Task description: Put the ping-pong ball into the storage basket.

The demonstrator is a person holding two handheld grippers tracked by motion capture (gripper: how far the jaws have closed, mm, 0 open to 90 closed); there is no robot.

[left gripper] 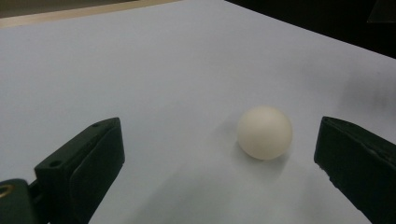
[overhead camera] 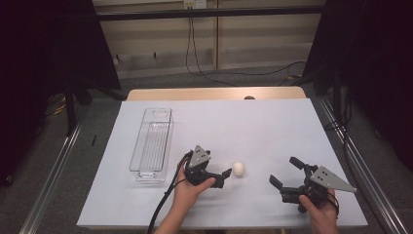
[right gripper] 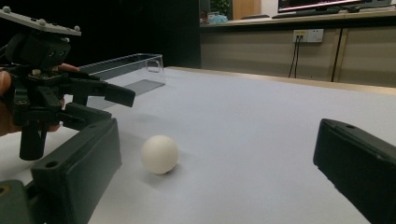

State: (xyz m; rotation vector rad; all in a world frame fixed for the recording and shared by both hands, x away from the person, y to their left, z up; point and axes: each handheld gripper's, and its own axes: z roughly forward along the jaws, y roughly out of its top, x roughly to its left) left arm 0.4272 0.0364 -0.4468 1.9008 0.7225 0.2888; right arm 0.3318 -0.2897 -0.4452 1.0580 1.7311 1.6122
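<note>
The left gripper [overhead camera: 220, 171], jaws spread wide and empty, sits just beside the small white ball [overhead camera: 238, 168] on the white table sheet [overhead camera: 253, 126]. The right gripper [overhead camera: 286, 172] gapes empty nearby. Farther back lies a clear plastic bin [overhead camera: 152, 144].

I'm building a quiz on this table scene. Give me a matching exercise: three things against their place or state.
Things:
1. white ball
2. clear bin
3. right hand-held gripper

Places or states:
A. open, apart from the ball
B. empty, at the table's left
C. lying just ahead of the left hand-held gripper

Pairs: 1-C, 2-B, 3-A
</note>
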